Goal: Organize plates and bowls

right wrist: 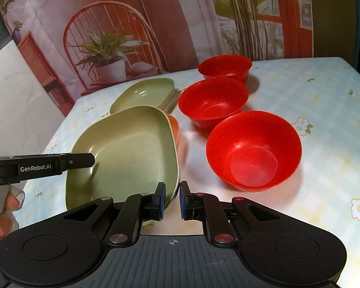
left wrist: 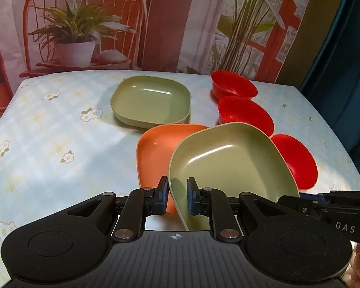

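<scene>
Both grippers hold one pale green square plate point(left wrist: 228, 163) point(right wrist: 127, 148) by opposite edges, tilted and raised. My left gripper point(left wrist: 178, 192) is shut on its near-left rim. My right gripper point(right wrist: 172, 198) is shut on its right rim, and it also shows in the left wrist view as black fingers point(left wrist: 307, 198). The held plate hangs partly over an orange plate point(left wrist: 156, 148) point(right wrist: 174, 127) that lies on the table. A second green plate point(left wrist: 151, 100) point(right wrist: 144, 93) lies farther back. Three red bowls point(right wrist: 254, 148) point(right wrist: 213, 100) point(right wrist: 224, 66) stand apart in a row to the right.
The table point(left wrist: 48, 132) wears a light blue flowered cloth, bare on its left half and far right. A printed backdrop point(left wrist: 84, 24) of a chair and plants hangs behind it. A person's hand point(right wrist: 9, 201) grips the left tool's handle.
</scene>
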Action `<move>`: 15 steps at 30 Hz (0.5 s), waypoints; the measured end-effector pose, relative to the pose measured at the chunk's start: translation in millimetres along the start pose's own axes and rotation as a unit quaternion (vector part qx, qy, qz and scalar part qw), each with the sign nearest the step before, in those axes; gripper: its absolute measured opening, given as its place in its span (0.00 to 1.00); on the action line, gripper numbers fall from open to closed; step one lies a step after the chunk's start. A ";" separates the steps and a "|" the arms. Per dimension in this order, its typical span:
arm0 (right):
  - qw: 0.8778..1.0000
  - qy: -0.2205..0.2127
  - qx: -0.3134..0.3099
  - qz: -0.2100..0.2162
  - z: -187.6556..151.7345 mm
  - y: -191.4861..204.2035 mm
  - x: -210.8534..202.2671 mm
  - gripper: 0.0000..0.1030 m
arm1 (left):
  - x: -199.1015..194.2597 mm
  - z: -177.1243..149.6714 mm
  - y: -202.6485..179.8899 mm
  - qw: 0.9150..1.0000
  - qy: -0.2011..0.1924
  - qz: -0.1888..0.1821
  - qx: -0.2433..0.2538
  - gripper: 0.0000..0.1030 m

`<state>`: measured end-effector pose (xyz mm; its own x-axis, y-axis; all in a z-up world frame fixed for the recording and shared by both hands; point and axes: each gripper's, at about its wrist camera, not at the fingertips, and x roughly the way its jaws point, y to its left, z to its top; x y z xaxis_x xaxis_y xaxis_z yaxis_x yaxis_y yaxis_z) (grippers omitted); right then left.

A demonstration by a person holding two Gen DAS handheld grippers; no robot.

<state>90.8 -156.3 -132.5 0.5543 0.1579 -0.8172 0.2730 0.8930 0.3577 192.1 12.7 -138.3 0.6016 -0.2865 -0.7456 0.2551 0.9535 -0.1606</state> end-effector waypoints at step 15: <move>1.000 -0.006 -0.003 -0.012 31.4 15.0 50.0 0.12 | 42.5 37.5 25.2 0.999 -0.011 0.033 -0.017 0.17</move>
<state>147.3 -148.3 -153.9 0.5568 0.1306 -0.8203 0.2818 0.8993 0.3344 252.5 21.0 -149.8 0.6326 -0.2249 -0.7411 0.1891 0.9728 -0.1337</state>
